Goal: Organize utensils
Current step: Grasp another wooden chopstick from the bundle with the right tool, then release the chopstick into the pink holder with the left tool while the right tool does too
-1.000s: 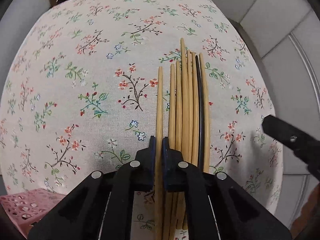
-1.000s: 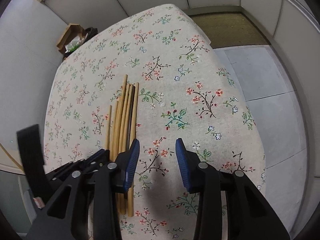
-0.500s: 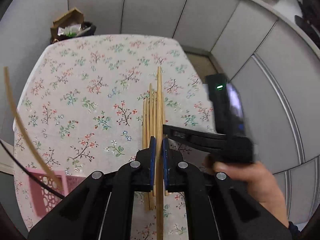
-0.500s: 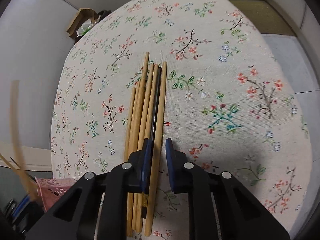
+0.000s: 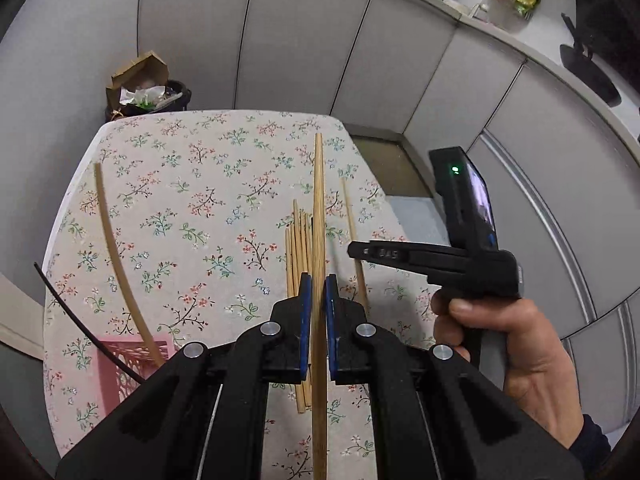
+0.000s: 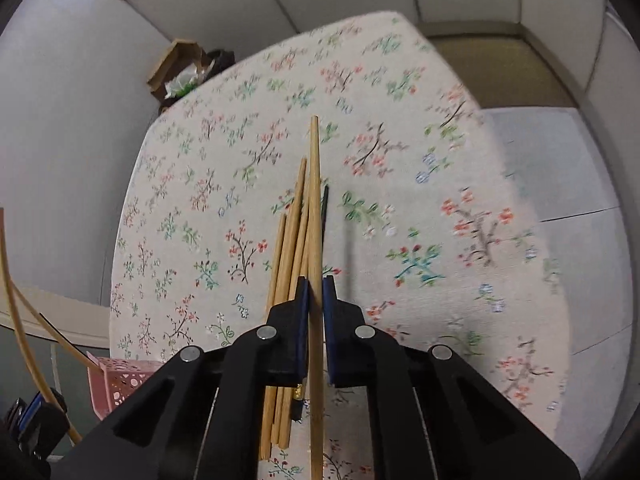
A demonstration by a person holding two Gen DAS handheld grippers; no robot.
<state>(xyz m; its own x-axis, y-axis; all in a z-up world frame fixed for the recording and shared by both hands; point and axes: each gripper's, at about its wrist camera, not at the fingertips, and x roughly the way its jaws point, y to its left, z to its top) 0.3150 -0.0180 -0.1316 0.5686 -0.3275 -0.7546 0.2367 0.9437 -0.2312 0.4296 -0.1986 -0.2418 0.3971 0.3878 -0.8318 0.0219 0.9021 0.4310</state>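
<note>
Grey partition panels wall in a worktop [image 5: 192, 184] under a floral cloth. Behind its far corner stands a dark bin with a cardboard box [image 5: 140, 76] on top. A pink perforated basket [image 5: 120, 360] sits at the near left edge, already holding a pale chopstick and a black one that lean out leftward. The left gripper [image 5: 315, 292] is clenched on one wooden chopstick [image 5: 319, 208], lifted above the loose pile [image 6: 292, 248] on the cloth. The right gripper [image 6: 316, 296] is clamped on another chopstick [image 6: 315, 184] over the same pile. Both gripper bodies hide the pile's near ends; the right-wrist view is blurred.
</note>
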